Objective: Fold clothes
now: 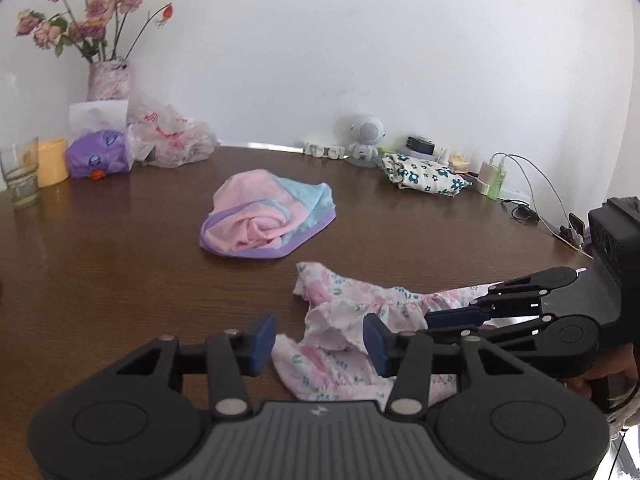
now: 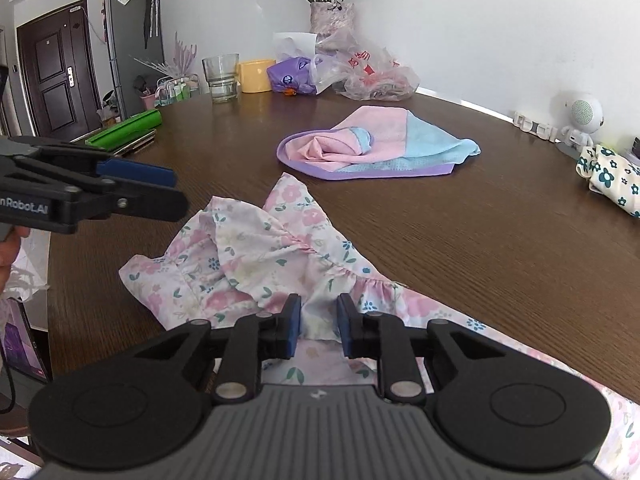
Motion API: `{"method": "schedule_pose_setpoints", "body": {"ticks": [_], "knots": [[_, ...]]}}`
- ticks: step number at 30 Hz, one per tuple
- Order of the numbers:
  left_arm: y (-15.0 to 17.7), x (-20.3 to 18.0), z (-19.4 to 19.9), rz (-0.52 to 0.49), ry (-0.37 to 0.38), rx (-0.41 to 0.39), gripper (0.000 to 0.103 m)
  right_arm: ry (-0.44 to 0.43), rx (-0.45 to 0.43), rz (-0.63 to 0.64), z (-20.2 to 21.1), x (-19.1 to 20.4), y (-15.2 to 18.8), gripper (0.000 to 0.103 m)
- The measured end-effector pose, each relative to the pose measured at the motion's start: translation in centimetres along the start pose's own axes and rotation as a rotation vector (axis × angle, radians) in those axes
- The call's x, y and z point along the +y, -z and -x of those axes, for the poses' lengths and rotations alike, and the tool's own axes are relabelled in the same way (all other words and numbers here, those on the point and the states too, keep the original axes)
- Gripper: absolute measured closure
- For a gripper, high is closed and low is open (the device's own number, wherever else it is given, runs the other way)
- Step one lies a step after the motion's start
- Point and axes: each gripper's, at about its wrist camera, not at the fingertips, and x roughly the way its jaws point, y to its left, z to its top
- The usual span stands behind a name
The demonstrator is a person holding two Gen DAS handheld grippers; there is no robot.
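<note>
Pink-flowered dress [image 2: 256, 256] lies crumpled; right tool [image 2: 318, 326] pinches its fabric, left tool [image 1: 320, 344] gapes wide.

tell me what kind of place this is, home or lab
Most likely a lived-in home, at a dining table. A vase of flowers, a drinking glass and a plastic bag crowd the far edge, and a front door and fridge stand beyond.

Bright, soft daylight fills both views — pale sheen on the dark counter [image 1: 120, 280], faint shadows, strong fisheye bending and dark corners at the edges.
</note>
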Motion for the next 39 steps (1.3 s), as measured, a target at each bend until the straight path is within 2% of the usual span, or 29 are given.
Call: {"method": "schedule_pose_setpoints", "body": {"ticks": [5, 6, 8, 9, 16, 20, 23, 24, 25, 26, 29, 31, 34, 35, 37, 39], "knots": [[0.2, 1.3, 1.0, 0.082, 0.011, 0.012, 0.060, -0.007, -0.003, -0.004, 0.1, -0.2, 0.0, 0.083], [0.2, 1.5, 1.0, 0.089, 0.018, 0.016, 0.064, -0.008, -0.004, -0.004, 0.1, -0.2, 0.1, 0.083], [0.0, 1.5, 0.4, 0.081, 0.045, 0.027, 0.086, -0.011, -0.007, -0.006, 0.2, -0.2, 0.1, 0.083], [-0.1, 1.5, 0.1, 0.077, 0.059, 0.032, 0.102, -0.012, -0.009, -0.007, 0.2, -0.1, 0.1, 0.083], [-1.0, 0.0, -0.6, -0.032, -0.019, -0.011, 0.102, -0.020, -0.024, -0.014, 0.4, -0.1, 0.3, 0.083], [-1.0, -0.6, -1.5, -0.073, -0.073, -0.009, 0.101, -0.020, -0.031, -0.013, 0.4, -0.1, 0.5, 0.083], [-0.9, -0.1, -1.7, -0.027, -0.074, -0.007, 0.091, -0.017, -0.034, -0.012, 0.4, 0.0, 0.6, 0.083], [-1.0, 0.4, -1.3, 0.015, -0.076, -0.006, 0.079, -0.016, -0.035, -0.013, 0.5, 0.0, 0.6, 0.083], [-1.0, 1.0, -0.8, 0.060, -0.077, -0.012, 0.061, -0.016, -0.036, -0.012, 0.5, 0.0, 0.6, 0.083], [-1.0, 1.6, 0.0, 0.104, -0.075, -0.030, 0.056, -0.015, -0.037, -0.012, 0.5, 0.0, 0.6, 0.083], [-0.4, 3.4, 2.8, 0.235, -0.015, -0.062, 0.053, -0.017, -0.040, -0.013, 0.4, -0.1, 0.6, 0.083], [0.4, 4.3, 4.2, 0.346, 0.083, -0.056, 0.044, -0.016, -0.042, -0.015, 0.4, -0.1, 0.7, 0.083], [1.8, 4.6, 4.8, 0.501, 0.258, -0.005, 0.043, -0.016, -0.045, -0.018, 0.4, -0.1, 0.7, 0.083], [2.2, 4.2, 4.5, 0.528, 0.288, 0.019, 0.043, -0.016, -0.045, -0.019, 0.4, -0.1, 0.7, 0.083], [2.6, 3.3, 3.7, 0.562, 0.312, 0.059, 0.043, -0.015, -0.044, -0.020, 0.5, -0.1, 0.7, 0.083], [2.5, 2.6, 2.6, 0.573, 0.314, 0.058, 0.043, -0.015, -0.044, -0.021, 0.5, -0.1, 0.7, 0.083]]}}
